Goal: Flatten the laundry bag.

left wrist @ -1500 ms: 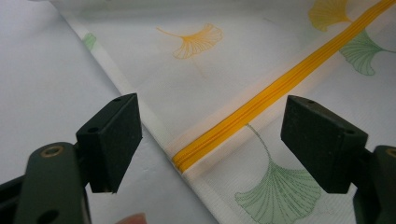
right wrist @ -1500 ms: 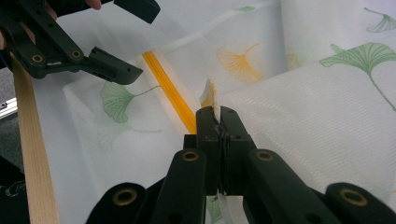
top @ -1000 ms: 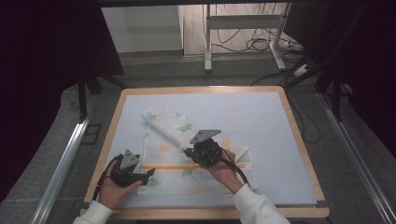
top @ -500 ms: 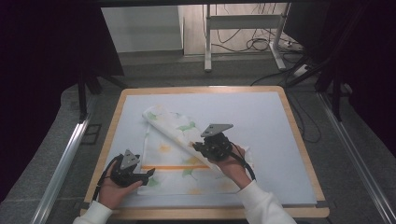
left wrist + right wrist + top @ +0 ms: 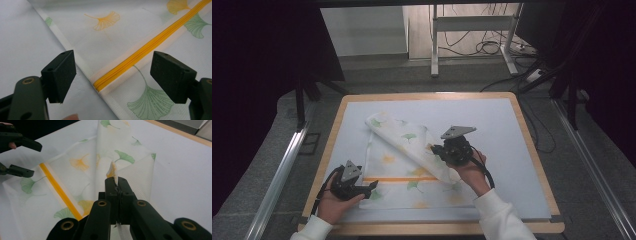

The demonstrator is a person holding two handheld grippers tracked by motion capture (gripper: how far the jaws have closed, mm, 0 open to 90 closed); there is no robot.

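Right hand-held gripper (image 5: 438, 149) has carried the cloth (image 5: 397, 155) rightward.

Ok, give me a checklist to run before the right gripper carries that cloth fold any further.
1. Right gripper shut on the cloth corner: ok, fabric pinched between its fingers.
2. Left gripper holding the cloth down: not ok, open, fingers either side of the edge by the orange stripe.
3. Fold lifted off the lower layer: ok in the high view.
4. Far cloth corner flat on the mat: ok.
5. Cable away from the cloth: ok.
6. Fold edges lining up: cannot tell.
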